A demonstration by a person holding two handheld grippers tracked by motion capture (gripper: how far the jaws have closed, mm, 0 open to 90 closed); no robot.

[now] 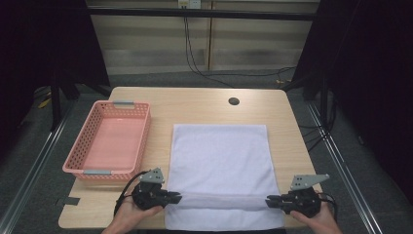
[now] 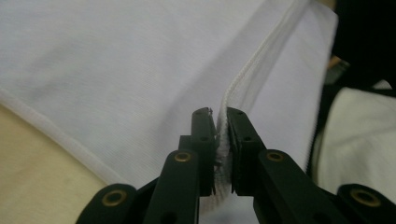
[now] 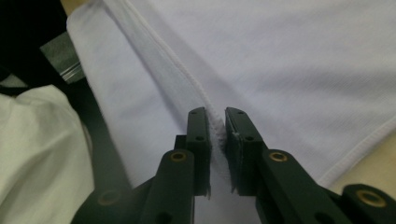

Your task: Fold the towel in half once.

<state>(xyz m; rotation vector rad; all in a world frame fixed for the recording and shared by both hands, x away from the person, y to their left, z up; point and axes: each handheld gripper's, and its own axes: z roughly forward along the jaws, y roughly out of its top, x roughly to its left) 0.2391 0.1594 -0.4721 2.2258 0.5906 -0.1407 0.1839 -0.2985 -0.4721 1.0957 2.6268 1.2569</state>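
Observation:
A white towel [image 1: 219,165] lies spread on the wooden table [image 1: 195,105], its near part hanging over the front edge. My left gripper [image 1: 178,197] pinches the towel's left side near the front, and my right gripper [image 1: 269,200] pinches its right side. Between them a raised hem edge runs taut across the towel. In the left gripper view the jaws are shut on the thick hem of the towel [image 2: 140,70], with my left gripper [image 2: 219,114] pointing along it. In the right gripper view the towel [image 3: 289,56] hem is clamped the same way by my right gripper [image 3: 216,114].
A pink plastic basket [image 1: 78,151] stands empty on the table's left side, close to the towel's left edge. A round cable hole [image 1: 234,101] sits at the back of the table. Dark floor and cables lie beyond the table.

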